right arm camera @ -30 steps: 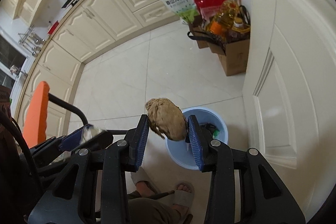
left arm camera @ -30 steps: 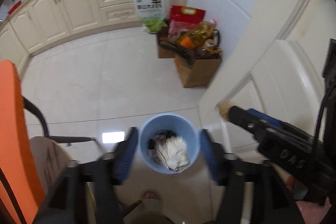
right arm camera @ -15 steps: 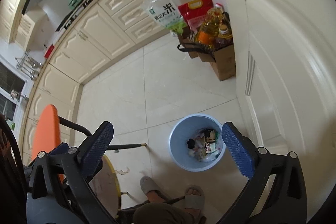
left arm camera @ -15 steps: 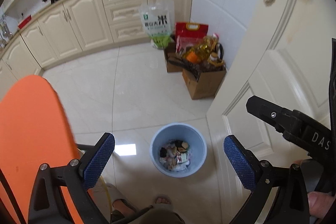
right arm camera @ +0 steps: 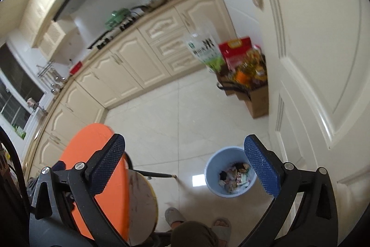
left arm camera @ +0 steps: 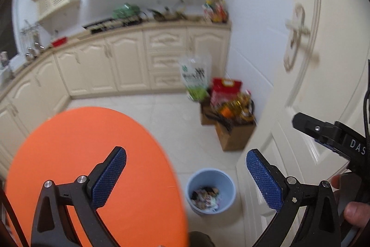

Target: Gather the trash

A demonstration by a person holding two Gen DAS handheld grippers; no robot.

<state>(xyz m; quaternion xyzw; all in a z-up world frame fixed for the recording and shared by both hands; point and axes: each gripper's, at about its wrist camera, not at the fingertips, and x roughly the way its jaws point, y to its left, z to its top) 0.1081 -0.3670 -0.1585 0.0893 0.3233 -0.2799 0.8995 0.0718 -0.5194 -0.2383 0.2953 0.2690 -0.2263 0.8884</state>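
Observation:
A light blue trash bin [left arm camera: 211,191] with mixed trash inside stands on the tiled floor below me; it also shows in the right wrist view [right arm camera: 230,177]. My left gripper [left arm camera: 186,179] is open and empty, held high, its left finger over the orange chair back [left arm camera: 92,177]. My right gripper [right arm camera: 185,164] is open and empty above the bin and the floor. The right gripper's body shows at the right edge of the left wrist view [left arm camera: 335,138].
A cream door [right arm camera: 312,61] stands close on the right. Cardboard boxes with oil bottles and bags [left arm camera: 229,117] sit against the wall. Cream kitchen cabinets [left arm camera: 115,66] line the back. A round stool [right arm camera: 143,205] and the person's slippered feet [right arm camera: 175,217] are below.
The right gripper opened and the brown wad it held is gone from it. Both grippers have risen and tilted up, so the cabinets and counter fill more of each view.

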